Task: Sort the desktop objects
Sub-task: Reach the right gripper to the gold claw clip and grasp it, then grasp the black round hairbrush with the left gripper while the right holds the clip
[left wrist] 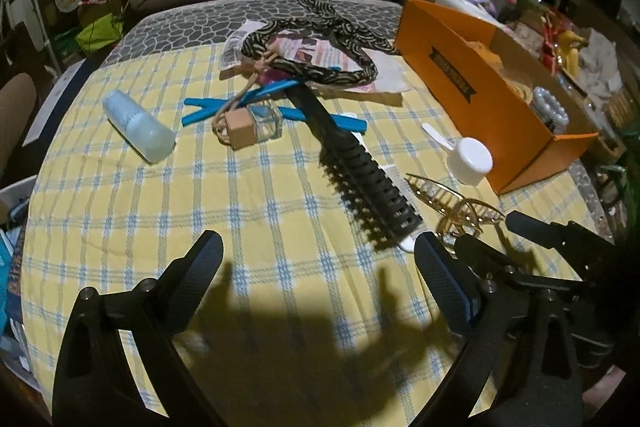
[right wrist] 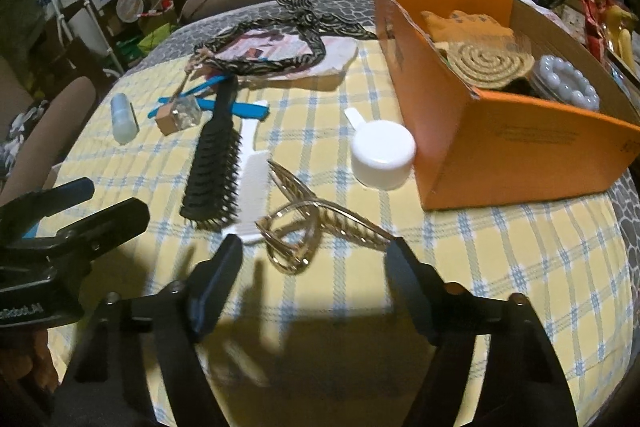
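Observation:
A gold claw hair clip lies on the yellow checked cloth between the fingers of my right gripper. The jaws stand apart around the clip, and I see no pad pressing on it. My left gripper is open over bare cloth, just short of the black hairbrush. A white comb lies beside the brush. A white scoop sits next to the orange box, which holds a coiled rope mat and a pearl bracelet. The right gripper also shows beside the clip in the left wrist view.
Further back lie a pale blue bottle, a small glass bottle with a wooden cap, blue clips and a patterned headband on papers. A brown sofa stands behind the table. Clutter lines both sides of the room.

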The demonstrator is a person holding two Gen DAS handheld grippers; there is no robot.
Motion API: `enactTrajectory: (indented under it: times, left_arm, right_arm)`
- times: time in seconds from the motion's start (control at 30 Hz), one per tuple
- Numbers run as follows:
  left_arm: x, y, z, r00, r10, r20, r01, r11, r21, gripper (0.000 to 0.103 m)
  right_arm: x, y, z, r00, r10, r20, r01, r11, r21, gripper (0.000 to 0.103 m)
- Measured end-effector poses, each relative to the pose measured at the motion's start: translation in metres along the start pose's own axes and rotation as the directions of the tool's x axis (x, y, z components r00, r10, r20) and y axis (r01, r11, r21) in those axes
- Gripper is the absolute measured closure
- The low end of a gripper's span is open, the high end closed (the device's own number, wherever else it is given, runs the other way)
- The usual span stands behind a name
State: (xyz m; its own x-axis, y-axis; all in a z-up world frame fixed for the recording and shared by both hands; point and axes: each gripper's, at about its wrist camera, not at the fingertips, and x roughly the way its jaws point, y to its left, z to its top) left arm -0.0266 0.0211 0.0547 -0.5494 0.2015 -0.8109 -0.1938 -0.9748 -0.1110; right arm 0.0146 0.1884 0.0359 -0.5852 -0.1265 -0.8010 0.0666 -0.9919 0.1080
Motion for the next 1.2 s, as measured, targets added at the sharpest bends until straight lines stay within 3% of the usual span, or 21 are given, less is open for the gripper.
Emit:
enactTrajectory:
  times: [0.13, 0.27, 0.53, 0.6, 0.63, 0.67, 1.2]
  left_arm:
    - [0.0, 0.006, 0.004, 1.0, -0.002, 0.002, 0.002, 1.0, -0.011, 0.007]
    - [0.002, 0.008, 0.005, 1.0, -0.008, -0.001, 0.008, 1.0, -0.014, 0.007]
    - [0.006, 0.011, 0.004, 0.999, -0.035, -0.006, 0.035, 0.999, -0.037, 0.007]
    - [0.006, 0.013, 0.004, 0.999, -0.042, -0.005, 0.042, 0.998, -0.046, 0.007]
    - [0.006, 0.013, 0.004, 0.999, -0.045, -0.005, 0.045, 0.998, -0.051, 0.007]
    - [0.006, 0.014, 0.004, 0.999, -0.046, -0.005, 0.045, 0.998, -0.053, 0.007]
    - [0.021, -0.001, 0.011, 0.996, -0.086, -0.02, 0.084, 0.994, -0.068, 0.007]
  right_arm:
    - [0.006, 0.003, 0.005, 1.0, -0.002, 0.008, 0.002, 1.0, 0.018, 0.035]
    - [0.013, 0.001, 0.006, 1.0, -0.015, 0.01, 0.014, 0.997, 0.076, 0.051]
    - [0.024, -0.004, 0.005, 1.0, -0.023, 0.003, 0.022, 0.981, 0.195, 0.051]
    - [0.023, 0.0, 0.006, 0.999, -0.036, 0.014, 0.033, 0.985, 0.168, 0.059]
    - [0.023, 0.001, 0.006, 0.999, -0.038, 0.015, 0.035, 0.988, 0.154, 0.07]
    - [0.022, 0.002, 0.007, 0.999, -0.046, 0.016, 0.043, 0.989, 0.141, 0.072]
    - [-0.015, -0.016, 0.002, 1.0, -0.001, 0.009, 0.001, 0.995, 0.096, 0.072]
